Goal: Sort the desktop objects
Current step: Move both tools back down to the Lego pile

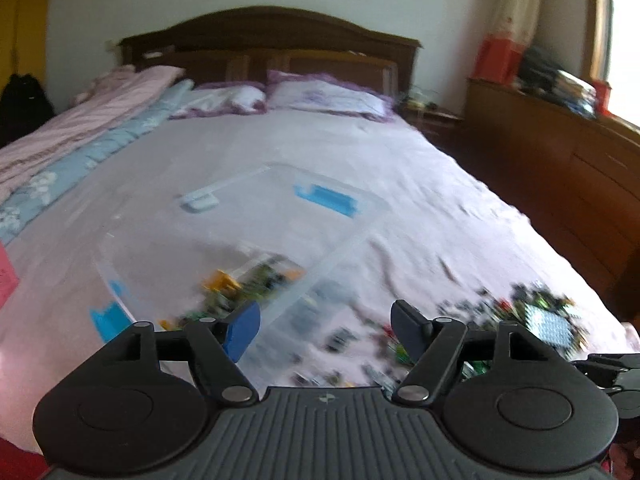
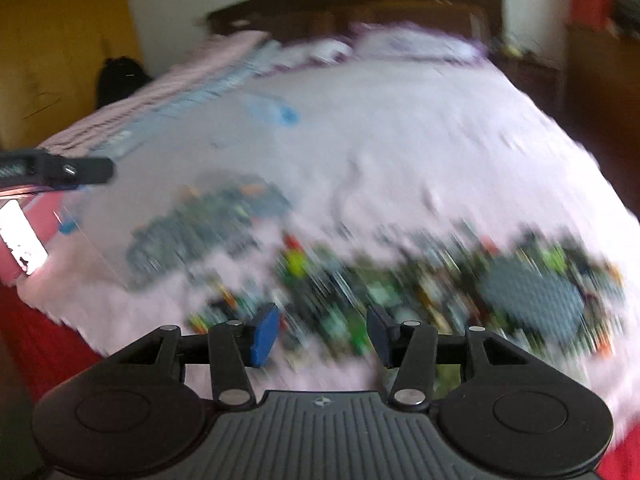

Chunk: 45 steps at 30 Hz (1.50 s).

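Note:
A clear plastic bin (image 1: 344, 236) with blue latches lies on the bed, with several small building bricks (image 1: 248, 280) inside. A loose pile of bricks (image 1: 532, 316) with a studded grey plate (image 1: 548, 326) lies to its right. My left gripper (image 1: 325, 330) is open and empty, above the bin's near right corner. In the blurred right wrist view the bin (image 2: 208, 224) is at left and the brick pile (image 2: 440, 280) spreads ahead. My right gripper (image 2: 322, 334) is open and empty over the pile's near edge.
The bed sheet (image 1: 320, 152) stretches back to pillows (image 1: 328, 96) and a dark headboard. Folded quilts (image 1: 80, 136) lie along the left side. A wooden dresser (image 1: 560, 136) stands at right. The other gripper shows at the left edge (image 2: 60, 170).

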Motion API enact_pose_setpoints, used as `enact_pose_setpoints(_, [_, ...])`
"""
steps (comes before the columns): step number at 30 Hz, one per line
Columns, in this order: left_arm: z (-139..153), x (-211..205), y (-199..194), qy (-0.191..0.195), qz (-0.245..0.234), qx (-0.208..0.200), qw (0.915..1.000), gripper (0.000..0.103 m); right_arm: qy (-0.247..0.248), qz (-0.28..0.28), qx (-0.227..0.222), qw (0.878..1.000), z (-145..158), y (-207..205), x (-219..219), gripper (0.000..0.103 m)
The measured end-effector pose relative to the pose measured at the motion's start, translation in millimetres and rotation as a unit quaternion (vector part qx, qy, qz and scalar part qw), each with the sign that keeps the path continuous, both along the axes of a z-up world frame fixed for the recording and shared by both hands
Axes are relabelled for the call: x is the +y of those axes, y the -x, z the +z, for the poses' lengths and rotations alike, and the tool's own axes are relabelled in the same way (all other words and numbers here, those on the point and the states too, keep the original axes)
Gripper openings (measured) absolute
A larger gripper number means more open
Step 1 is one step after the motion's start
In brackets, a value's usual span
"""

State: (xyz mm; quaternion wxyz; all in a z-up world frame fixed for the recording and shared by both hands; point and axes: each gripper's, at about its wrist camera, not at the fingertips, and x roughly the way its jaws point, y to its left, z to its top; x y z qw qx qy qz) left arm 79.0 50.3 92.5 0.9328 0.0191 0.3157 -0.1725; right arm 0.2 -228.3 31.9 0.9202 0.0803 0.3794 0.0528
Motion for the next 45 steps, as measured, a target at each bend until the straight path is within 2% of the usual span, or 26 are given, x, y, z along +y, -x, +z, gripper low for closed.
enact_pose_setpoints(5, [-35,-29,23,-0.023,-0.027,0.034,0.9988,0.074,-0.005,-0.027,0.032,0.999,-31,36,-21,0.043])
enact_pose_setpoints(9, [-66,-44,35,-0.059,-0.039,0.060,0.9957,0.074,-0.012,-0.014,0.033,0.999,-37,37,-18,0.041])
enact_pose_setpoints(15, [-85,-42,40,-0.074,-0.036,0.094,0.9921,0.074,-0.022,0.012,0.004,1.000,-28,-27,-1,0.041])
enact_pose_setpoints(17, [-85,-39,39,-0.077,-0.033,0.098,0.9917,0.073,-0.012,0.010,-0.002,1.000,-36,-58,6,0.041])
enact_pose_setpoints(19, [-84,-37,39,-0.076,-0.029,0.097,0.9920,0.073,0.000,-0.006,0.013,1.000,-48,-84,9,0.041])
enact_pose_setpoints(22, [-83,-32,35,-0.074,-0.018,0.095,0.9925,0.073,0.008,-0.004,0.014,1.000,-58,-99,17,0.040])
enact_pose_setpoints(24, [-86,-28,31,-0.072,-0.008,0.099,0.9925,0.072,0.009,0.035,0.032,0.999,-59,-94,30,0.030])
enact_pose_setpoints(29, [-95,-23,17,-0.056,0.001,0.114,0.9919,0.071,0.052,0.115,0.031,0.991,-63,-47,59,0.030])
enact_pose_setpoints(30, [-97,-24,13,-0.053,-0.004,0.114,0.9920,0.071,0.046,0.125,0.035,0.990,-63,-37,61,0.030])
enact_pose_setpoints(33, [-102,-35,-1,-0.050,-0.020,0.108,0.9927,0.071,0.024,0.131,0.044,0.990,-60,-12,56,0.030])
enact_pose_setpoints(36, [-109,-53,-21,-0.046,-0.030,0.109,0.9925,0.071,-0.010,0.101,0.050,0.994,-58,1,45,0.030])
enact_pose_setpoints(38, [-115,-68,-31,-0.065,-0.037,0.107,0.9914,0.071,-0.021,0.083,0.049,0.995,-56,7,37,0.030])
enact_pose_setpoints(42, [-127,-85,-29,-0.145,-0.041,0.097,0.9838,0.071,-0.020,0.072,0.045,0.996,-57,9,32,0.030])
enact_pose_setpoints(45, [-131,-68,-18,-0.154,-0.021,0.103,0.9824,0.072,-0.019,0.069,0.043,0.997,-59,10,30,0.030])
